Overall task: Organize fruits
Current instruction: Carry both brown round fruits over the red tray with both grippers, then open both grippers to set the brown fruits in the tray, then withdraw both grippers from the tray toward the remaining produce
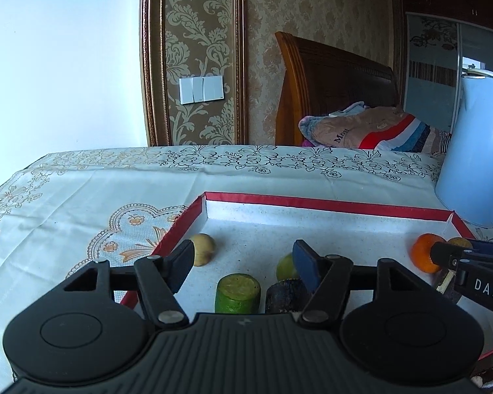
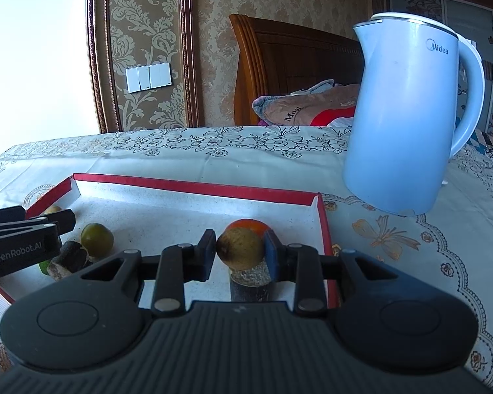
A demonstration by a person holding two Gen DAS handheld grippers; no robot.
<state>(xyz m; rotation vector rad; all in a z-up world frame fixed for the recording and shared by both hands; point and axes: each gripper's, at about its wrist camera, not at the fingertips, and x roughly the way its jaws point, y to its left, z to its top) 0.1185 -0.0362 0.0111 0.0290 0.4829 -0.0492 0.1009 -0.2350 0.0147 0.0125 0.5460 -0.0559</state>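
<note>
The right gripper (image 2: 240, 251) has its fingers closed around a brownish round fruit (image 2: 240, 248), held just above a dark cylindrical piece (image 2: 251, 284) whose lower half is hidden behind the gripper body. Right behind the held fruit, an orange (image 2: 248, 224) shows only its upper curve. All of this lies in the near right part of a shallow red-rimmed tray (image 2: 194, 188) on the cloth-covered surface (image 2: 394, 246). The left gripper (image 1: 243, 259) hangs over the near left part of the tray with its fingers spread wide and nothing between them. Between and beyond those fingers sit a green cut cylinder (image 1: 237, 294) with a yellowish top, a dark stubby piece (image 1: 284, 295) partly covered by the right-hand finger, and a green round fruit (image 1: 286, 266), half hidden by the same finger. A pale yellowish fruit (image 1: 203, 249) rests against the tray's left wall, its left side masked by the other finger. In the left wrist view the right gripper enters from the right edge, cut off by the frame, and what it holds is barely visible there. A light blue kettle (image 2: 407, 115) stands on the surface just past the tray's far right corner. At the bottom right corner of the left wrist view something brown and white is cut off and cannot be identified.
</note>
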